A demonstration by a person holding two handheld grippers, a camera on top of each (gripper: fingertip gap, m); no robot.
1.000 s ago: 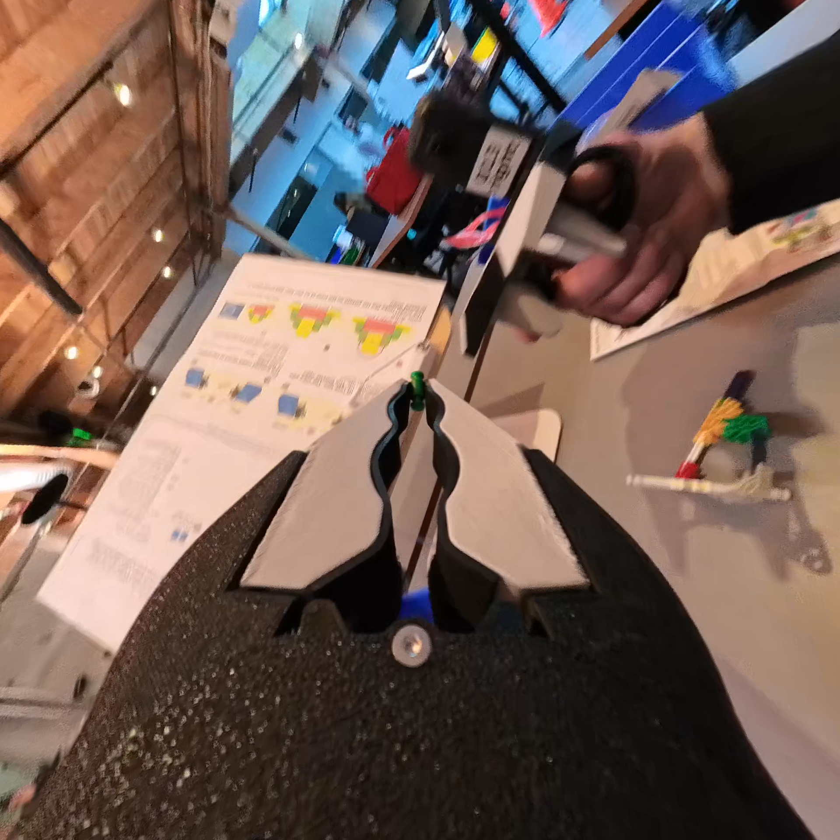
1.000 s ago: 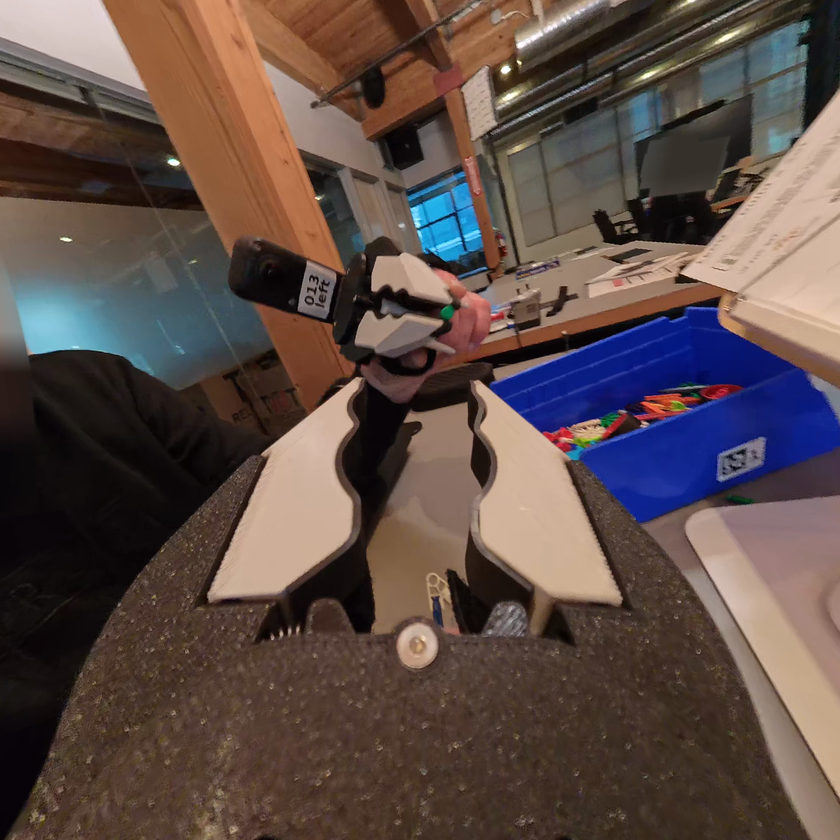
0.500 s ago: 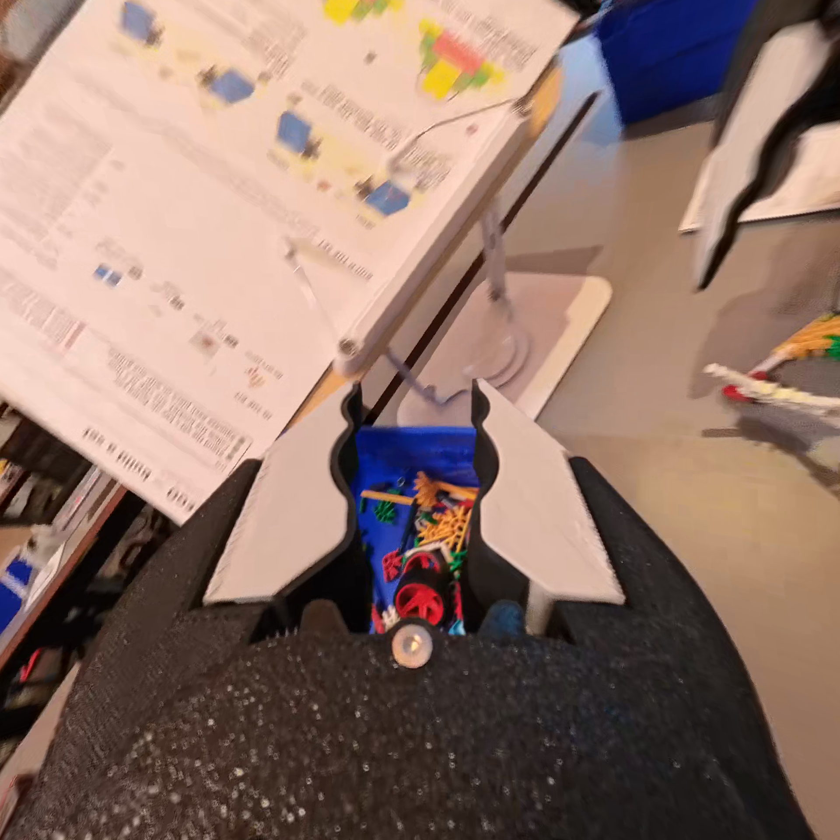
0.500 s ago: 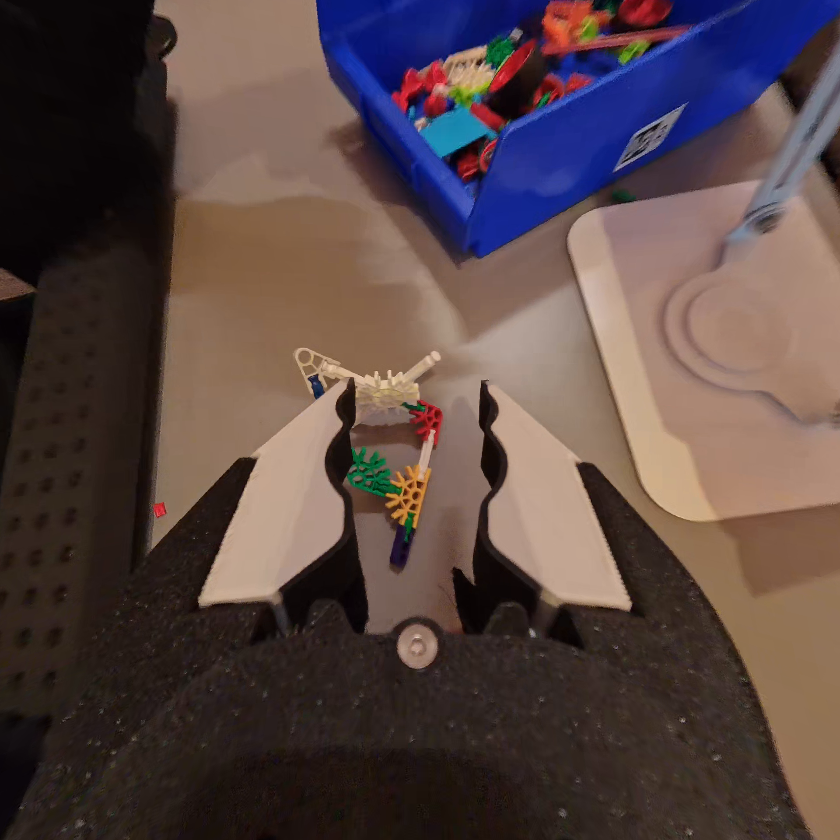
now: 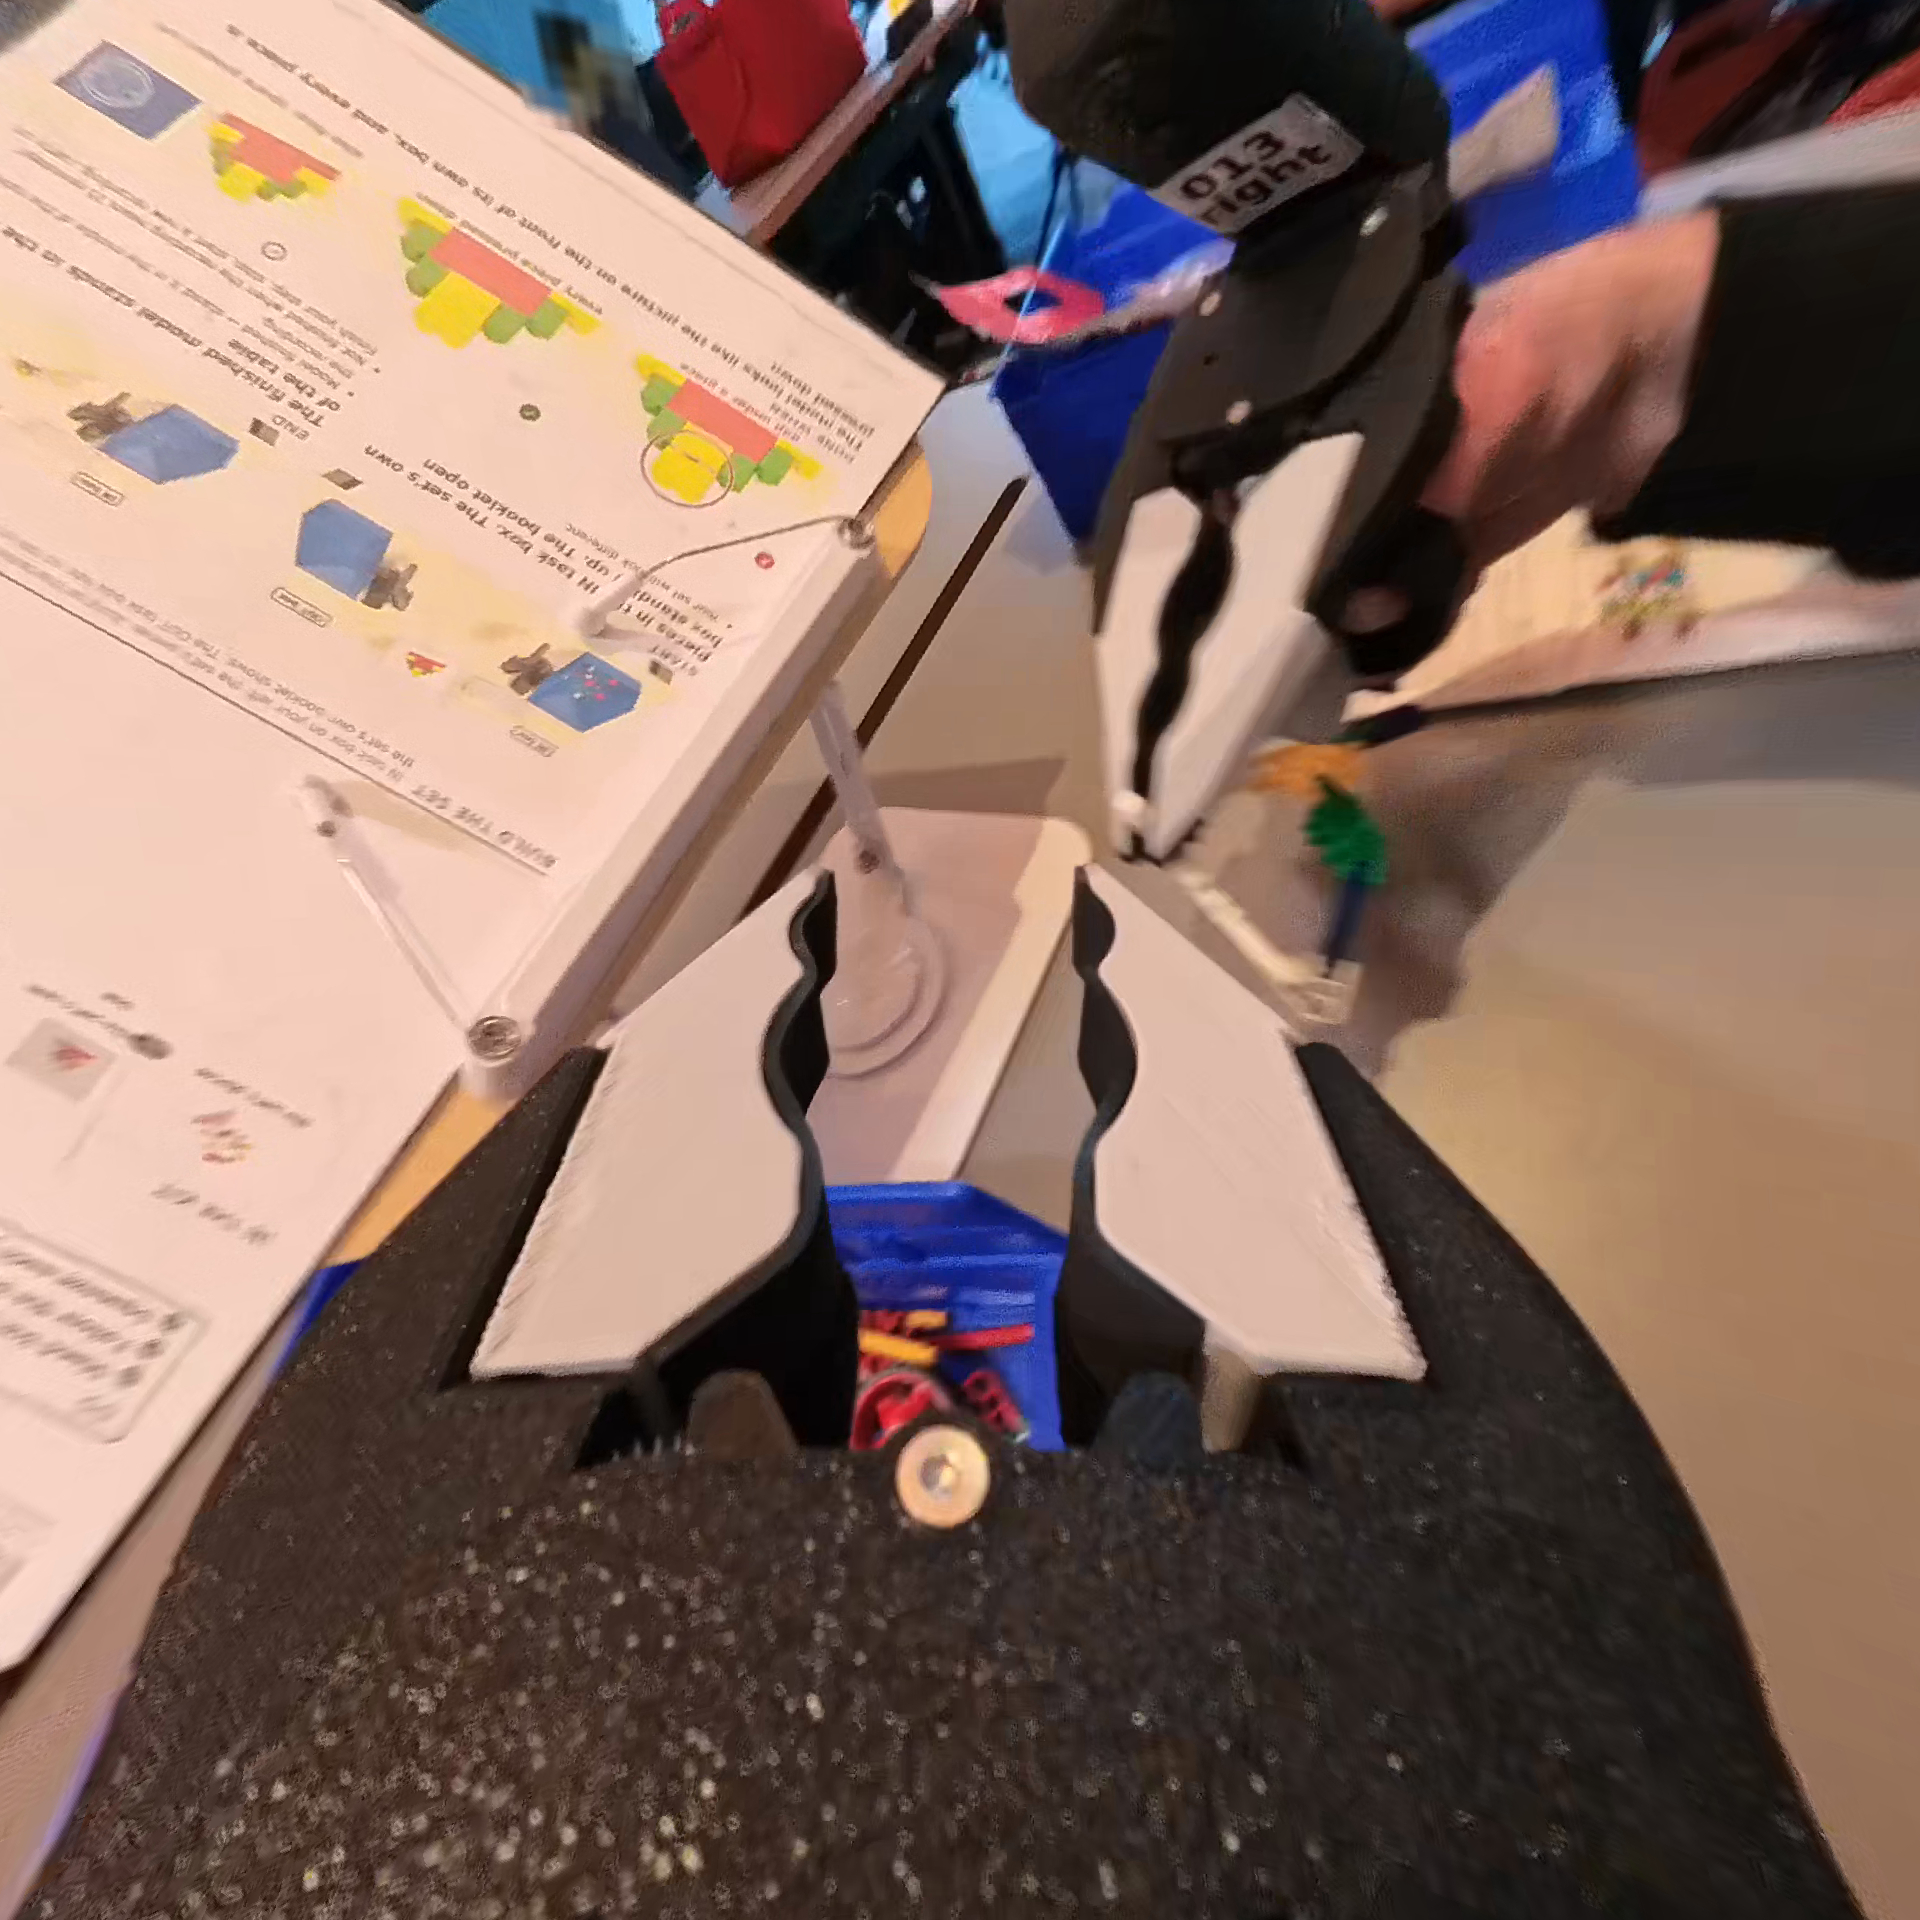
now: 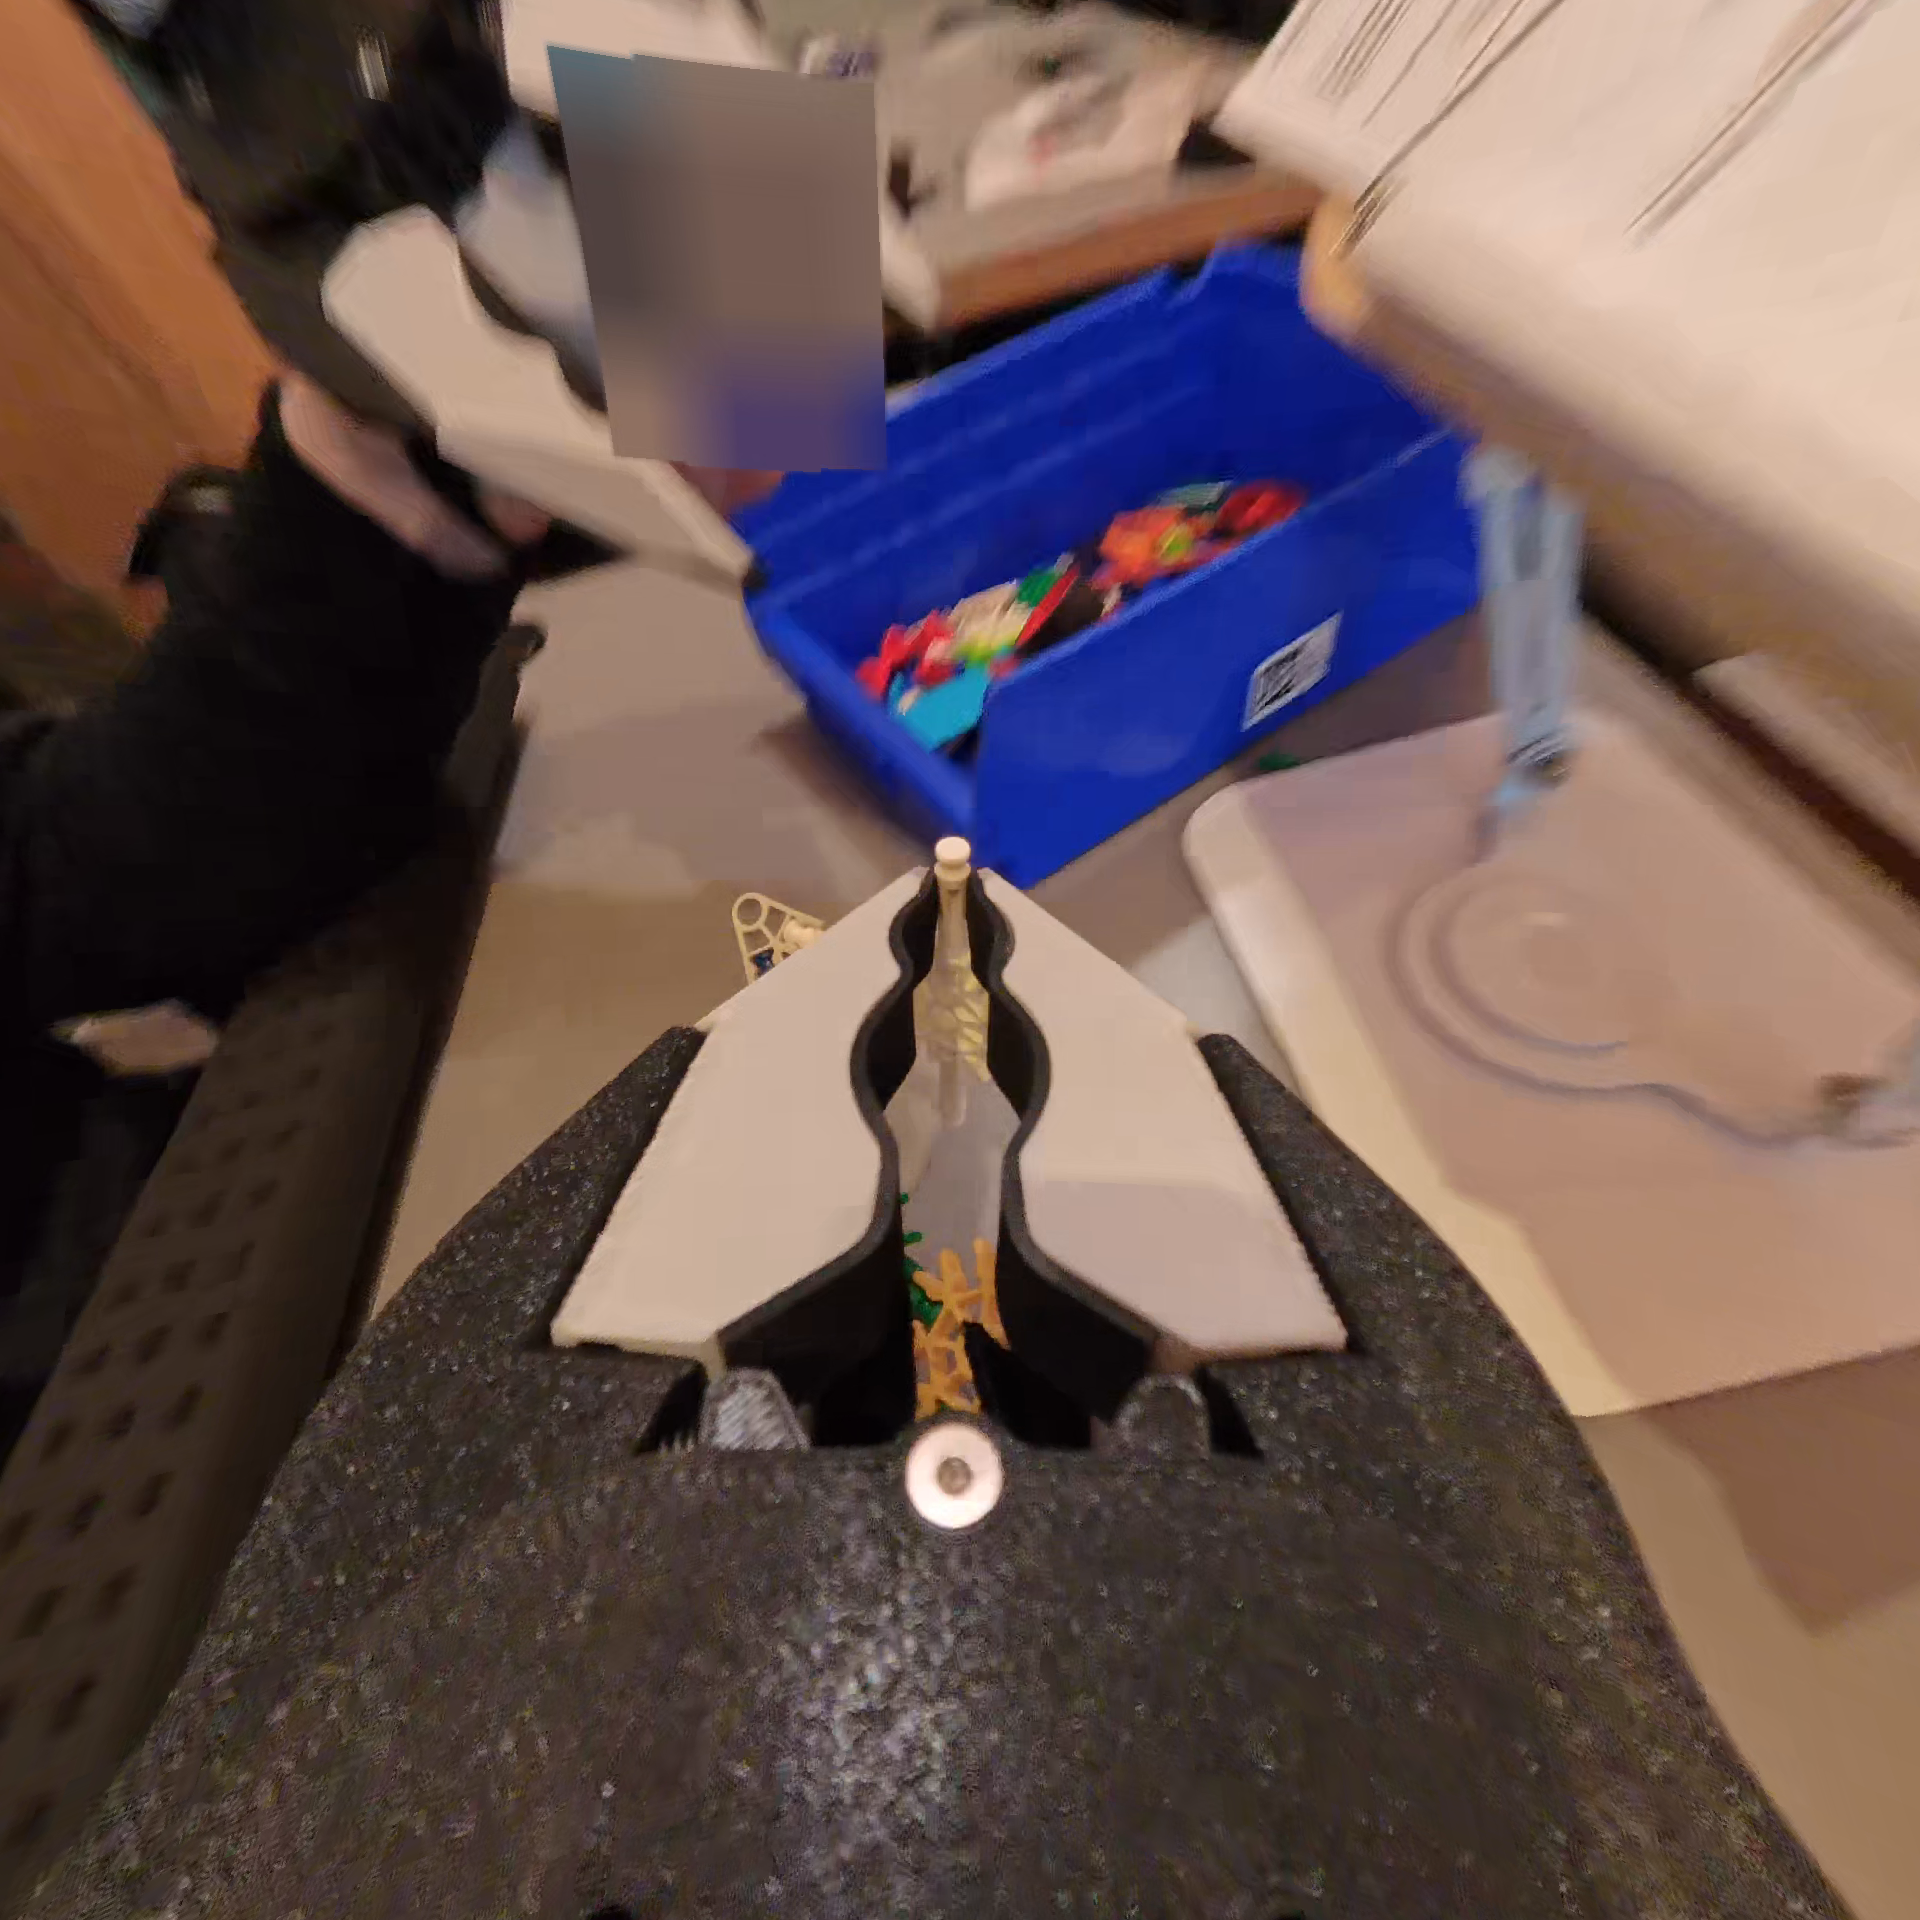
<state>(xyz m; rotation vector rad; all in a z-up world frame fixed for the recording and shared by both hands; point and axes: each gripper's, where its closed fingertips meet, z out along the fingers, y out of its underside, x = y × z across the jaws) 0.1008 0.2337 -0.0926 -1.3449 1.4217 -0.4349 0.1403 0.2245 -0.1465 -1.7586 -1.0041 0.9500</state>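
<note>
My right gripper (image 6: 951, 883) is shut on the white rod and white connector (image 6: 951, 997) of a small toy model made of rods and connectors. The model's yellow and green connectors (image 6: 951, 1309) show low between the fingers. In the left wrist view the right gripper (image 5: 1143, 831) points down at the table and the model's green connector (image 5: 1340, 842) sits beside it. My left gripper (image 5: 951, 904) is open and empty, above the blue bin (image 5: 935, 1236) of loose coloured pieces. The left gripper (image 6: 520, 395) shows blurred at the upper left of the right wrist view.
A tilted board with an instruction sheet (image 5: 364, 582) stands on a white base plate (image 5: 997, 997), also in the right wrist view (image 6: 1507, 1091). The blue bin (image 6: 1122, 727) sits beyond my right gripper. A black perforated mat (image 6: 208, 1247) lies left. A printed sheet (image 5: 1662, 613) lies far right. The grippers' ends are close to 8 centimeters from one another. The white base plate (image 5: 997, 997) is closer to my right gripper, around 15 centimeters from its tips; the left tips are 20 centimeters off.
My right gripper has closed on the model's white rod; it was open over it half a second ago. My left gripper let go of a small green piece earlier and stays open above the bin.
</note>
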